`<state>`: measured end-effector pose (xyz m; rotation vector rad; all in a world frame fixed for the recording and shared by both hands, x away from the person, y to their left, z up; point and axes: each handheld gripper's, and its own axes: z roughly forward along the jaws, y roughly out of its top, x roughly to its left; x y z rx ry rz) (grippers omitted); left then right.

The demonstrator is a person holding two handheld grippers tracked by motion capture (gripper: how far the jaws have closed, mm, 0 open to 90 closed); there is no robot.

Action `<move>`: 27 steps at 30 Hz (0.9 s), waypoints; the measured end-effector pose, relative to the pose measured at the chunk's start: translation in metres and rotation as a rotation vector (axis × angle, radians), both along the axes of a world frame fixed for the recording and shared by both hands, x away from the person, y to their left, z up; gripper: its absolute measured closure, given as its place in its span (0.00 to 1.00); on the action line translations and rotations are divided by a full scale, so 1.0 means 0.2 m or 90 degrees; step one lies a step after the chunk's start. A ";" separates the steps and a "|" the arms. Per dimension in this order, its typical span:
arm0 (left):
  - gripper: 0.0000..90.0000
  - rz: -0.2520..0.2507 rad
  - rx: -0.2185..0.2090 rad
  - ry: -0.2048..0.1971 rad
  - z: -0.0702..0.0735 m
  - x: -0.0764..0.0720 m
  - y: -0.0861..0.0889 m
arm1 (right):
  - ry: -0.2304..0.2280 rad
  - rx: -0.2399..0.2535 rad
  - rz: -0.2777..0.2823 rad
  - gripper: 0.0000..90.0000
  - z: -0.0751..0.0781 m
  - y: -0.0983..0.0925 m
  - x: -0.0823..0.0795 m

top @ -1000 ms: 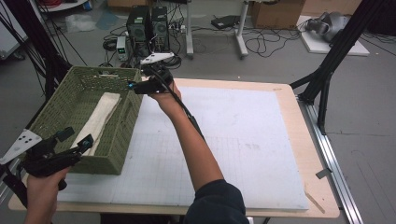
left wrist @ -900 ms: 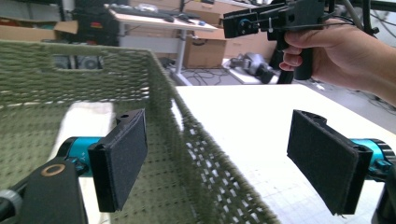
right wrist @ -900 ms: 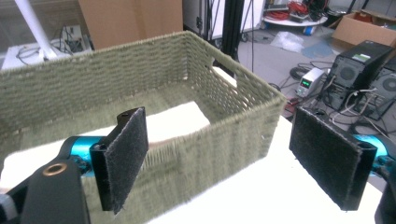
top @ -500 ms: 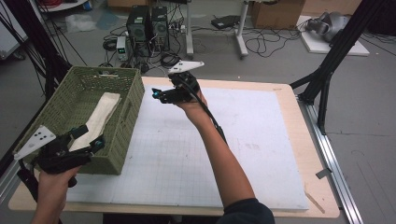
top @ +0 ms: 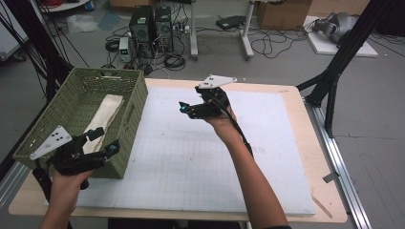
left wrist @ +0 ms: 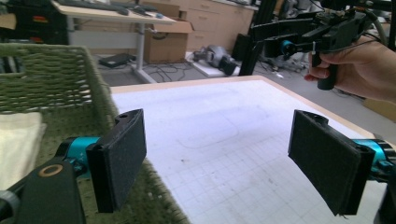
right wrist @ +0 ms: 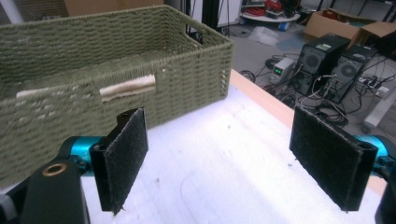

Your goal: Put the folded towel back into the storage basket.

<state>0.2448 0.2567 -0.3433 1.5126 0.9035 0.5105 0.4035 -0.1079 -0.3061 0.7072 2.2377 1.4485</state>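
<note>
**Loose cloth, light basket: where we could slip**

We hold both grippers with jaws spread wide and empty. Our left gripper (top: 101, 139) sits at the near corner of the green woven basket (top: 131, 102), where a cream cloth (top: 106, 114) lies folded inside. Our right gripper (top: 184, 109) hovers above the white mat (top: 191, 162), apart from the basket. A careless left move could snag the weave and drag the basket toward the table edge.
</note>
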 end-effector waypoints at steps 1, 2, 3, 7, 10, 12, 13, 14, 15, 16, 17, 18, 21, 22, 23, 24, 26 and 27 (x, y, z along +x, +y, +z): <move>0.22 -0.003 0.003 -0.001 0.00 0.00 -0.01 | 0.001 0.001 -0.001 0.20 -0.01 -0.03 -0.02; 0.22 -0.007 0.003 -0.001 0.00 0.01 -0.02 | 0.000 0.002 -0.003 0.20 -0.01 -0.04 -0.03; 0.22 -0.010 0.004 -0.001 0.00 0.01 -0.03 | -0.006 0.002 -0.006 0.20 -0.01 -0.07 -0.04; 0.22 -0.026 0.010 0.000 0.00 0.02 -0.07 | -0.008 0.000 -0.028 0.20 -0.05 -0.18 -0.11; 0.22 -0.036 0.016 -0.001 0.00 0.03 -0.10 | -0.006 0.008 -0.043 0.20 -0.07 -0.26 -0.15; 0.22 -0.043 0.015 -0.003 0.00 0.04 -0.12 | -0.006 0.007 -0.052 0.20 -0.08 -0.30 -0.17; 0.22 -0.047 0.017 -0.003 0.00 0.04 -0.13 | -0.006 0.007 -0.052 0.20 -0.08 -0.30 -0.17; 0.22 -0.050 0.019 -0.004 0.00 0.05 -0.14 | -0.005 0.006 -0.058 0.20 -0.08 -0.32 -0.19; 0.22 -0.050 0.019 -0.004 0.00 0.05 -0.15 | -0.006 0.008 -0.062 0.20 -0.09 -0.35 -0.20; 0.22 -0.054 0.023 -0.004 0.00 0.05 -0.16 | -0.004 0.009 -0.069 0.20 -0.09 -0.37 -0.21; 0.22 -0.057 0.023 -0.006 0.00 0.06 -0.17 | -0.008 0.008 -0.074 0.20 -0.10 -0.39 -0.22; 0.22 -0.060 0.024 -0.006 -0.01 0.06 -0.18 | -0.010 0.006 -0.082 0.20 -0.10 -0.41 -0.24; 0.22 -0.073 0.025 -0.008 -0.01 0.07 -0.21 | -0.011 0.011 -0.102 0.20 -0.13 -0.48 -0.28; 0.22 -0.078 0.024 -0.007 -0.02 0.08 -0.22 | -0.008 0.008 -0.115 0.20 -0.15 -0.52 -0.31; 0.22 -0.084 0.022 -0.007 -0.02 0.08 -0.23 | -0.008 0.008 -0.115 0.20 -0.15 -0.52 -0.31; 0.22 -0.089 0.021 -0.005 -0.02 0.09 -0.24 | -0.008 0.005 -0.125 0.20 -0.18 -0.56 -0.35; 0.22 -0.097 0.023 -0.001 -0.03 0.10 -0.25 | -0.007 0.004 -0.130 0.20 -0.20 -0.58 -0.36; 0.22 -0.101 0.026 0.001 -0.04 0.10 -0.26 | -0.007 0.004 -0.137 0.20 -0.21 -0.60 -0.38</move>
